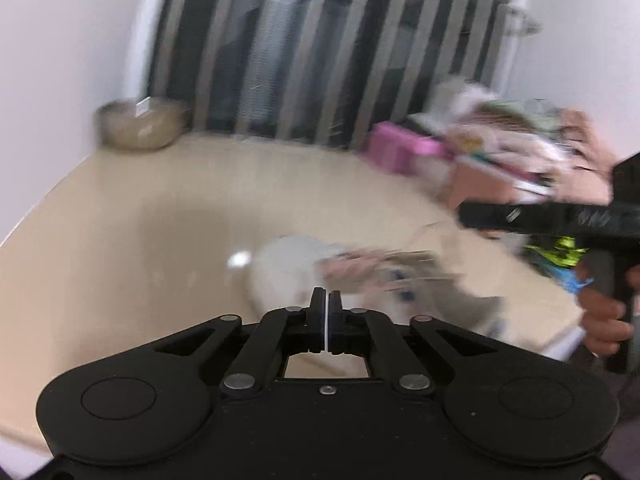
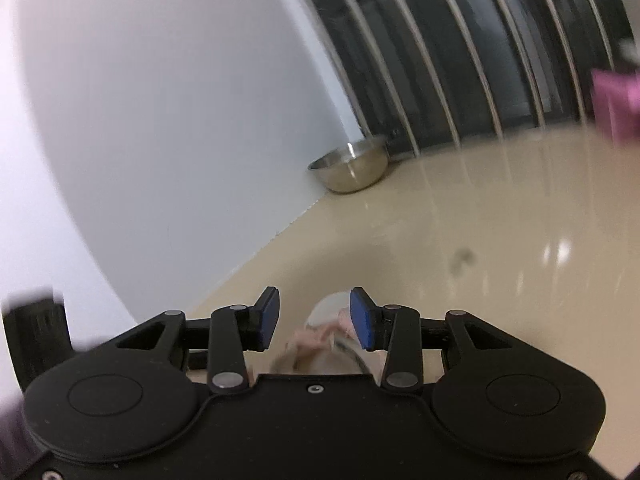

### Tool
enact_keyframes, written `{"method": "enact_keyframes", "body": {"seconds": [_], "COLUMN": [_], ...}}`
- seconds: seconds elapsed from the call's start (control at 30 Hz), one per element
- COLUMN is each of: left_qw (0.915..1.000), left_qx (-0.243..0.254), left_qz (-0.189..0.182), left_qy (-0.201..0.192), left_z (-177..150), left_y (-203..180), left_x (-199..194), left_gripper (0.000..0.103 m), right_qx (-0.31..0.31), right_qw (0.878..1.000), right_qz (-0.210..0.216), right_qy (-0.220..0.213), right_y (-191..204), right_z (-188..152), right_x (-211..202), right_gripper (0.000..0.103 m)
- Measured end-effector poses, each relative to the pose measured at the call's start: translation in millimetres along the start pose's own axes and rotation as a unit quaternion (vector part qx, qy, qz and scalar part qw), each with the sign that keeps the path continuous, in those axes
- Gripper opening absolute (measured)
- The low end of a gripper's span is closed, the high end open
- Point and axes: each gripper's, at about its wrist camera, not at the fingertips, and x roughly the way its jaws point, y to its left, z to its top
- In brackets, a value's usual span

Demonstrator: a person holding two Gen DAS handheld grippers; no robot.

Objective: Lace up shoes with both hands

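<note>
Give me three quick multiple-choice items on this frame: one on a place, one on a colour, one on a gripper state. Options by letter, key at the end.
1. Where does the metal bowl stand?
A. On the floor where the white wall meets the barred gate
B. On top of the pink box
C. Between the right gripper's fingers

2. What colour are the pads on the right gripper?
A. Red
B. Blue
C. Yellow

3. How do the left gripper jaws stand?
A. Wide apart
B. Nearly together, only a thin sliver between them
C. Out of view

Key: 1 A, the bowl sits on the beige floor in the corner by the wall and bars. 2 B, both pads face inward and show blue. 3 B, the left wrist view shows the two fingers almost touching, though blur hides whether a lace is pinched.
</note>
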Motion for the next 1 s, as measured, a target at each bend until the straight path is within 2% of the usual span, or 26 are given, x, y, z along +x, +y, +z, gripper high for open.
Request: {"method": "enact_keyframes", "body": {"seconds": [0.03,0.07,0.1,0.17,0.23,0.3,0.37,0.47,0.6,0.63,0.73,0.8,0.87,0.93,0.97,1.0], "left_qw": [0.9996,0.9986,0.9973,0.9936,0.9928,0.9941,0.9963,0.9983,0.9987,0.9983,0.9958,0.9981,0.9991,0.9939,0.9891,0.9836], "left_qx": [0.027,0.052,0.074,0.113,0.119,0.105,0.079,0.049,0.006,-0.009,-0.046,-0.031,0.029,0.106,0.144,0.178], "left_qz": [0.002,0.003,0.001,-0.005,-0.006,0.011,0.02,0.025,0.05,0.057,0.076,0.053,0.031,0.03,0.029,0.028], "left_qy": [0.001,0.003,0.004,0.009,0.014,0.023,0.028,0.017,-0.008,-0.013,-0.019,-0.007,-0.007,-0.006,-0.006,-0.007], "left_z": [1.5,2.8,3.6,5.2,5.7,7.5,7.0,4.2,2.1,2.1,0.3,-0.5,-0.4,1.5,2.4,3.0], "left_y": [-6.3,-12.0,-16.4,-24.5,-25.9,-21.0,-12.0,-3.7,7.4,12.2,26.7,24.9,8.6,-12.8,-23.5,-32.8], "left_x": [2.4,5.4,9.9,18.8,27.0,34.8,36.8,30.8,16.5,12.4,-0.1,-3.5,-4.0,4.1,8.2,12.1], "left_gripper": [0.027,0.052,0.057,0.057,0.054,0.023,0.017,0.002,0.0,0.0,0.0,0.0,0.002,0.022,0.05,0.064], "right_qx": [-0.026,-0.045,-0.061,-0.09,-0.113,-0.13,-0.144,-0.166,-0.203,-0.208,-0.214,-0.218,-0.234,-0.251,-0.257,-0.26], "right_qw": [1.0,0.999,0.998,0.996,0.993,0.99,0.988,0.983,0.976,0.975,0.974,0.972,0.969,0.964,0.963,0.962], "right_qz": [-0.006,-0.006,-0.002,0.006,0.002,-0.002,0.002,-0.008,-0.039,-0.046,-0.054,-0.057,-0.06,-0.058,-0.055,-0.05], "right_qy": [-0.001,0.005,0.012,0.028,0.04,0.052,0.056,0.074,0.063,0.061,0.059,0.059,0.06,0.065,0.068,0.072], "right_y": [7.6,14.1,20.2,32.8,43.5,51.7,58.2,63.1,67.8,68.1,66.7,65.7,67.8,69.7,68.4,66.0], "right_z": [-1.9,-3.8,-5.8,-11.1,-17.0,-20.0,-24.1,-35.2,-43.8,-44.3,-44.5,-45.2,-47.7,-48.7,-48.3,-47.7], "right_x": [-6.4,-10.0,-12.4,-17.1,-15.8,-9.6,-5.2,1.7,7.9,8.4,8.4,8.6,8.2,6.6,5.3,3.9], "right_gripper": [0.042,0.042,0.042,0.04,0.04,0.04,0.04,0.04,0.037,0.031,0.029,0.029,0.029,0.029,0.029,0.029]}}
